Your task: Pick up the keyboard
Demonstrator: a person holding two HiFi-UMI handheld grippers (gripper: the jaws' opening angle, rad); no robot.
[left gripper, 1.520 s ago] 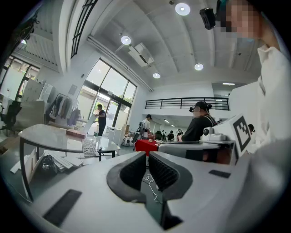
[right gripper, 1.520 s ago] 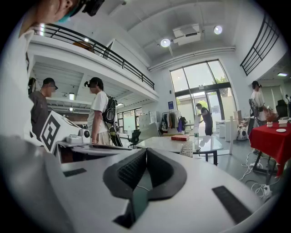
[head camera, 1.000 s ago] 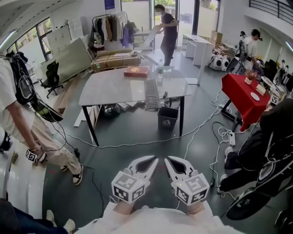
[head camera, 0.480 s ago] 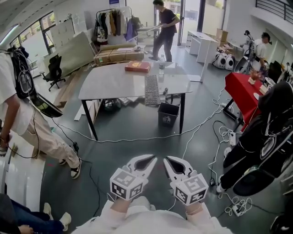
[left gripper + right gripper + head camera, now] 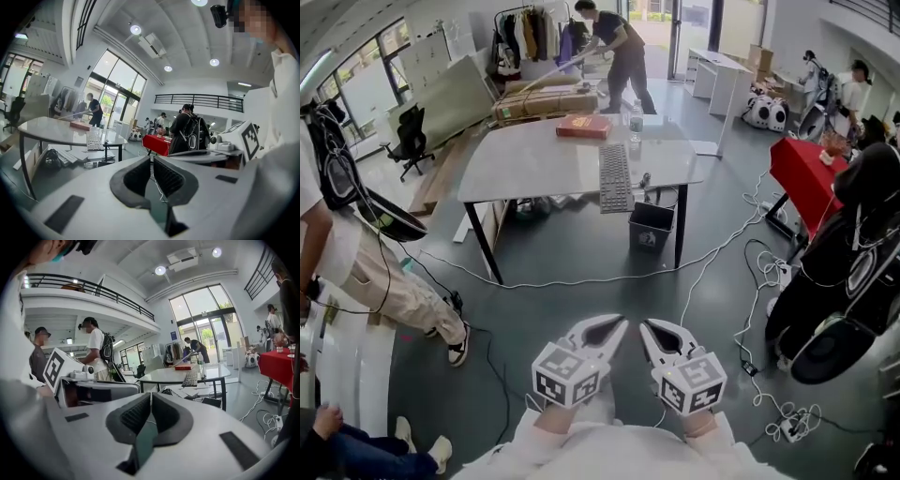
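A grey keyboard (image 5: pixel 615 177) lies lengthwise on a grey table (image 5: pixel 534 164), its near end at the table's front edge. It also shows as a thin strip in the left gripper view (image 5: pixel 94 140) and the right gripper view (image 5: pixel 191 376). My left gripper (image 5: pixel 619 327) and right gripper (image 5: pixel 647 327) are held side by side low in the head view, over the floor and well short of the table. Both are shut with nothing between the jaws.
On the table stand a red box (image 5: pixel 583 127) and a water bottle (image 5: pixel 636 122). A black bin (image 5: pixel 652 226) sits under it, white cables (image 5: pixel 712 258) trail over the floor. A person (image 5: pixel 356 244) stands left, another (image 5: pixel 614 52) behind the table, a red-clothed table (image 5: pixel 802 178) right.
The table and keyboard have drawn nearer and shifted slightly right in the head view. Both grippers sit a little lower in the picture, still shut. The person behind the table has bent over to the left.
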